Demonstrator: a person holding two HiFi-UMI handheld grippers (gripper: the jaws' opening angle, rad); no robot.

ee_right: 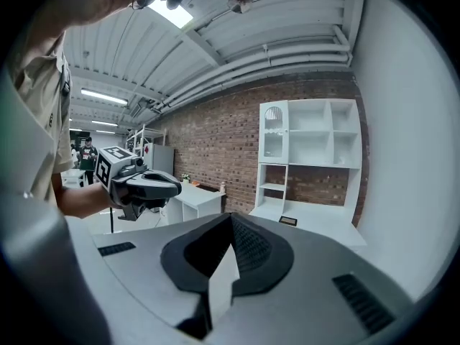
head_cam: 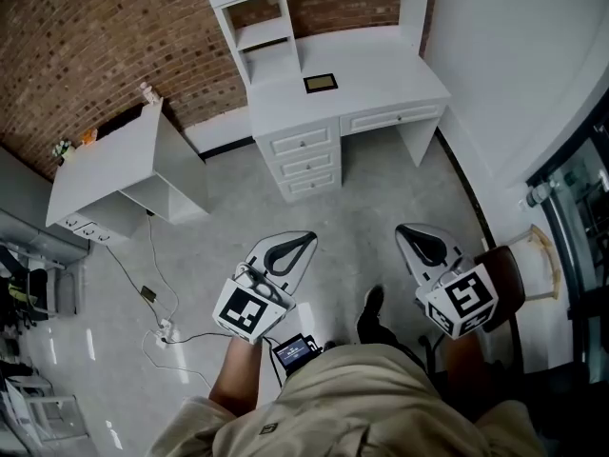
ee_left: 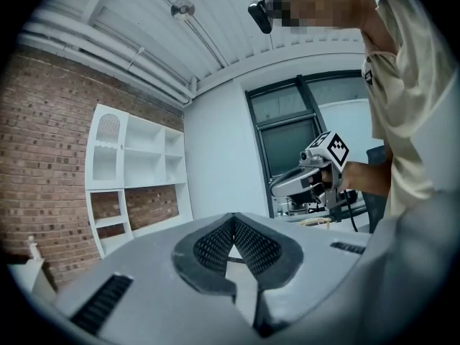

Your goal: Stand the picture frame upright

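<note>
Right gripper (head_cam: 411,234) jaws together; dark picture frame (head_cam: 321,83) flat on desk (head_cam: 381,65).

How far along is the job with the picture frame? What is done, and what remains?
Nothing looks done yet: the picture frame lies flat on the white desk. Nothing is in hand: the left gripper and right gripper are shut and empty, over the floor, away from the desk. Left to do: approach, grip the frame and stand it upright.
</note>
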